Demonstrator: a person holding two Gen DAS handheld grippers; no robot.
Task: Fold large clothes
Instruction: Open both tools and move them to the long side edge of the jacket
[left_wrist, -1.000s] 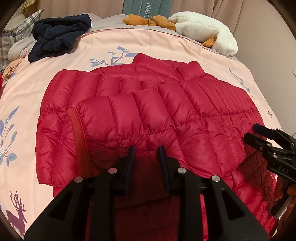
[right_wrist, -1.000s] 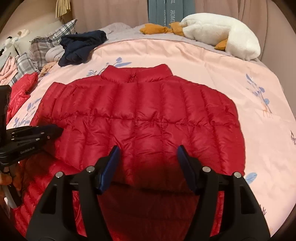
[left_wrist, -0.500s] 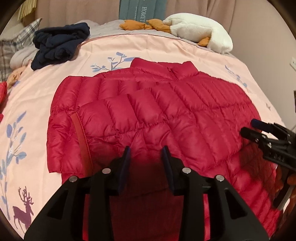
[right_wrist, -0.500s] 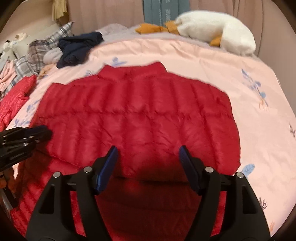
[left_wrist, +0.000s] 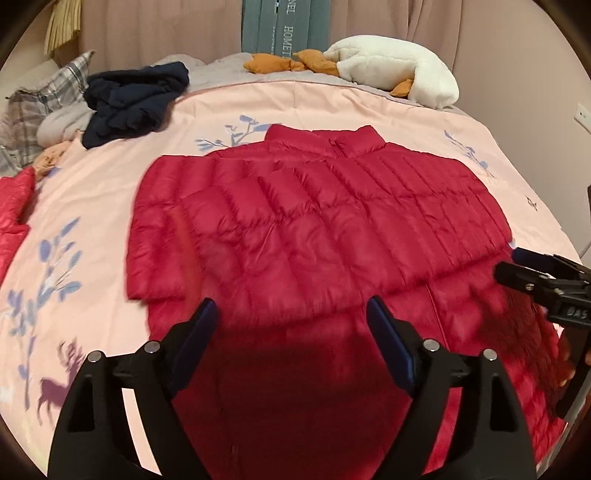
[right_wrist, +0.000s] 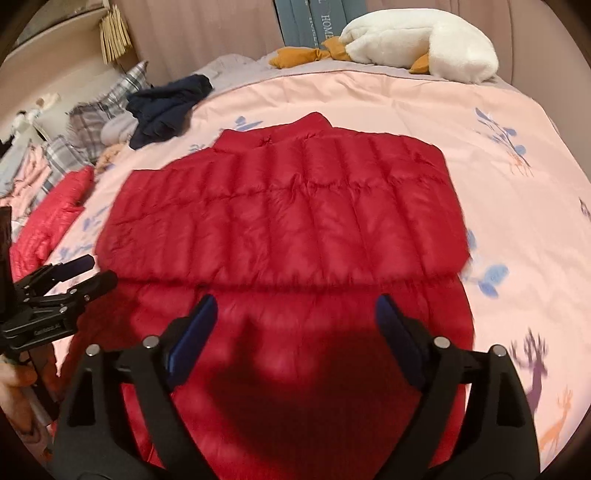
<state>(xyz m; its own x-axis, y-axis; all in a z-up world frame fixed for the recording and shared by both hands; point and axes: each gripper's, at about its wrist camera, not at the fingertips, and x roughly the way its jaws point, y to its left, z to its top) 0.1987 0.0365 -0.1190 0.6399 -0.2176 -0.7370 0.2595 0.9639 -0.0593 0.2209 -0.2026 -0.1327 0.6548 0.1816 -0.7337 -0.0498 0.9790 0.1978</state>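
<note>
- The red puffer jacket (left_wrist: 332, 229) lies flat on the pink duvet (left_wrist: 96, 206), collar toward the pillows, with both sleeves laid across the chest so their lower edge makes a straight line across the body.
- My left gripper (left_wrist: 291, 332) hangs over the jacket's lower half with its jaws spread wide and nothing between them.
- My right gripper (right_wrist: 295, 321) is the same: jaws wide apart, empty, above the hem side of the jacket (right_wrist: 288, 221).
- In each wrist view the other gripper shows at the edge, low beside the jacket's side; whether it touches the fabric I can't quite tell through the blur.
- I judge the sleeve folds are done and the step in hand is the lengthwise fold, hem up to collar.
- Next I'd need to drop both grippers to the hem corners, which sit below my views, pinch the slippery quilted shell firmly, and carry them evenly so the tucked sleeves don't slide out.
- A navy garment (left_wrist: 133, 96) and a white plush goose (left_wrist: 399, 70) sit well clear near the head of the bed.
</note>
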